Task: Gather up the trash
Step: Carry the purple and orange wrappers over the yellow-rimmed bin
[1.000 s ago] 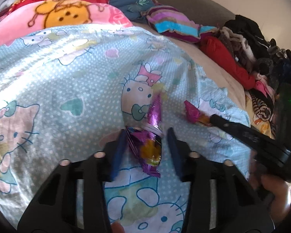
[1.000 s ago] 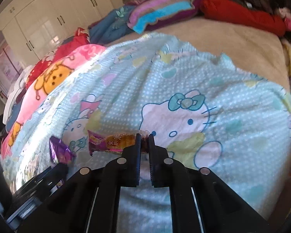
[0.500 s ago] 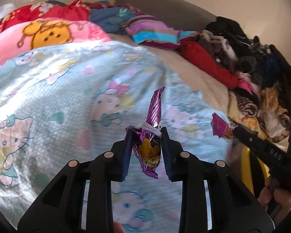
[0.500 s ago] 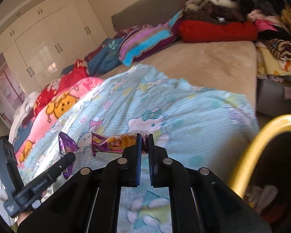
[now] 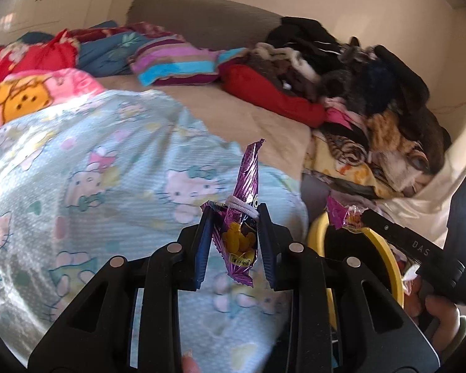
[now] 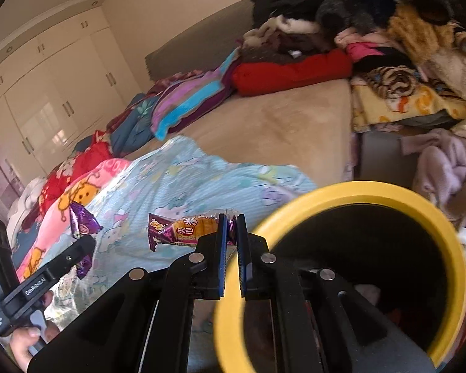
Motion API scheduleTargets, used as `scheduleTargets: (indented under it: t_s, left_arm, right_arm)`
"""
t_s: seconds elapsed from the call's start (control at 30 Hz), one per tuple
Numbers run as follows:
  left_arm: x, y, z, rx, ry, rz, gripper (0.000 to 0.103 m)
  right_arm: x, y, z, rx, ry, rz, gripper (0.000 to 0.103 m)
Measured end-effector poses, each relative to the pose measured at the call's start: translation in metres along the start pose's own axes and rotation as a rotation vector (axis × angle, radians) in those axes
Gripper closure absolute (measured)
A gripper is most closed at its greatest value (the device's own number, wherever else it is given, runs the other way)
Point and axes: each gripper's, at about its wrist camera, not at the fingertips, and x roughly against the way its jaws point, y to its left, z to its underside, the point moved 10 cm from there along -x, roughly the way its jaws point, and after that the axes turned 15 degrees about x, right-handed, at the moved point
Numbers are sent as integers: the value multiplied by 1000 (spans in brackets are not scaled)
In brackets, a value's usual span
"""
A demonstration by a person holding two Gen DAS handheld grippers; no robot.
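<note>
The crinkled purple foil snack wrapper with yellow pieces printed on it (image 5: 239, 242) hangs pinched in my left gripper (image 5: 234, 242), jaws narrowed onto it. A second ago it lay on the pale blue cartoon-cat quilt (image 5: 108, 186); now it is lifted clear and carried toward the bed's edge. My right gripper (image 6: 230, 233) is closed nearly flat on the end of a purple-and-orange sweet wrapper (image 6: 183, 230), now beside the round yellow-rimmed bin (image 6: 372, 191). Both pieces are collected, I judge; dropping them remains. Inside, the bin is dark: some pale and red scraps show, nothing I can identify.
</note>
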Motion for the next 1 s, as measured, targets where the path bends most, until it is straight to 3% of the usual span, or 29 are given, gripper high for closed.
scheduleTargets:
  t_s: [0.23,1.0]
  left_arm:
    - [7,-33,9,-55,6,43,81]
    - [27,-97,42,-168,37,134,81]
  right_arm:
    - [32,-36,9,-39,-16,55,97]
    - [94,-75,3,-14,-90,177,97]
